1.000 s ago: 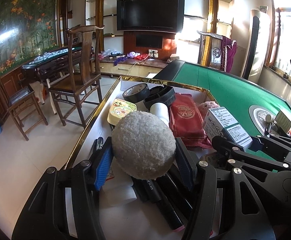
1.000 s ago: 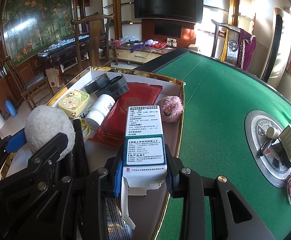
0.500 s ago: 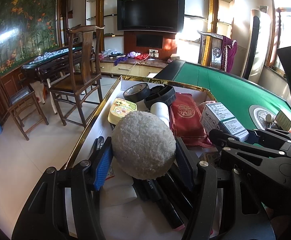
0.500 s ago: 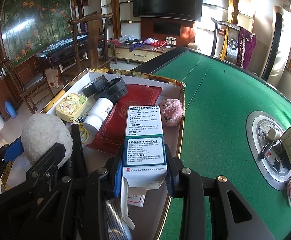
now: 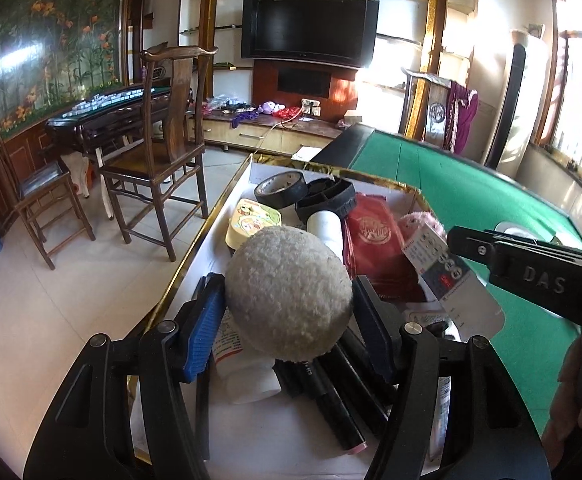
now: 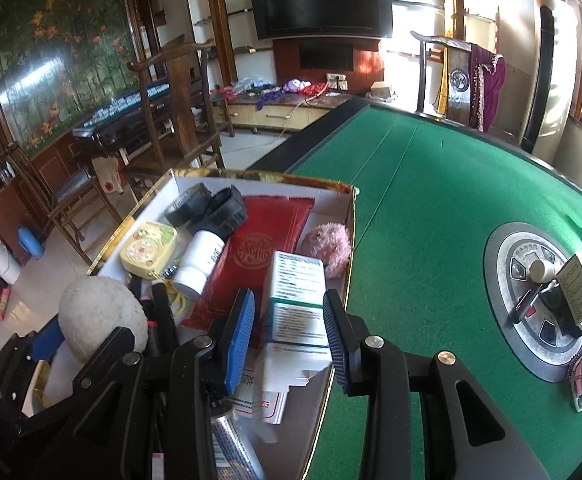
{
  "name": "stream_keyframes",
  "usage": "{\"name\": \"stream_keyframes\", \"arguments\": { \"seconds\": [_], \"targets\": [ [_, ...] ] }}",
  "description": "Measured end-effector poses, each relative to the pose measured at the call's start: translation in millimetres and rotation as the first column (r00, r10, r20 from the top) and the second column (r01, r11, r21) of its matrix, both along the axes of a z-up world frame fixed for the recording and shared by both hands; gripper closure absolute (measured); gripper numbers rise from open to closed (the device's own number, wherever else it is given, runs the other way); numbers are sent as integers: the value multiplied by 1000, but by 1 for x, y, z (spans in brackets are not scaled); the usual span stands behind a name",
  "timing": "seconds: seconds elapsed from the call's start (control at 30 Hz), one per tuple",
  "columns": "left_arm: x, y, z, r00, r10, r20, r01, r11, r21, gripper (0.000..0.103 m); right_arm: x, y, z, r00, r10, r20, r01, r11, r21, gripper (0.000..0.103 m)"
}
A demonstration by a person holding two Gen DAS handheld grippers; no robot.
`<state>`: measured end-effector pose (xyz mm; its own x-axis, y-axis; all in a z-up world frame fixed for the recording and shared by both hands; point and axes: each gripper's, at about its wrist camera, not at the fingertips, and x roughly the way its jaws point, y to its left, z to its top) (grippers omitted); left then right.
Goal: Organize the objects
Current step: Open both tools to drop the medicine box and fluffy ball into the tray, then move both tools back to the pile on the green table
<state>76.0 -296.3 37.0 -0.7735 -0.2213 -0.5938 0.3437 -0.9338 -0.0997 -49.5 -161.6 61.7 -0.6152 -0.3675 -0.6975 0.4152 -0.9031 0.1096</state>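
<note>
My left gripper [image 5: 287, 316] is shut on a grey fluffy ball [image 5: 289, 292], held over the near end of a gold-rimmed white box [image 5: 195, 256]; the ball also shows in the right wrist view [image 6: 101, 316]. My right gripper [image 6: 289, 332] is open over the box's right side. A white and green medicine box [image 6: 297, 300] sits tilted between its fingers, blurred, with gaps on both sides; it also shows in the left wrist view [image 5: 447, 276].
The gold-rimmed box holds a tape roll [image 5: 279, 190], a black cap [image 5: 325, 200], a white bottle [image 6: 201, 260], a yellow tin [image 6: 149, 248], a red pouch [image 6: 259, 248], a pink pom-pom [image 6: 329, 244] and markers [image 5: 331, 392]. It sits on a green table [image 6: 431, 200] with a metal centre disc [image 6: 531, 300].
My right gripper has opened and let go of the medicine box, which tilts down into the gold-rimmed box. The right gripper has lifted. My left gripper still holds the ball in place.
</note>
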Motion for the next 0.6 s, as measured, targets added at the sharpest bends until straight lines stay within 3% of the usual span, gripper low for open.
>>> {"name": "stream_keyframes", "arguments": {
  "seconds": [0.23,0.33,0.47,0.6],
  "targets": [
    [10,-9,30,998,-20,-66,25,998,64,39,17,34,19,1000,-18,-12,17,998,-67,66],
    [7,-12,34,997,-55,-54,62,989,131,33,25,57,23,999,-39,-18,37,995,-93,66],
    [-2,-7,30,997,-82,5,80,981,175,33,35,87,25,999,-52,-11,50,992,-119,65],
    [1,13,38,994,-109,-6,109,981,160,33,47,132,26,995,-92,-36,87,990,-114,64]
  ]
}}
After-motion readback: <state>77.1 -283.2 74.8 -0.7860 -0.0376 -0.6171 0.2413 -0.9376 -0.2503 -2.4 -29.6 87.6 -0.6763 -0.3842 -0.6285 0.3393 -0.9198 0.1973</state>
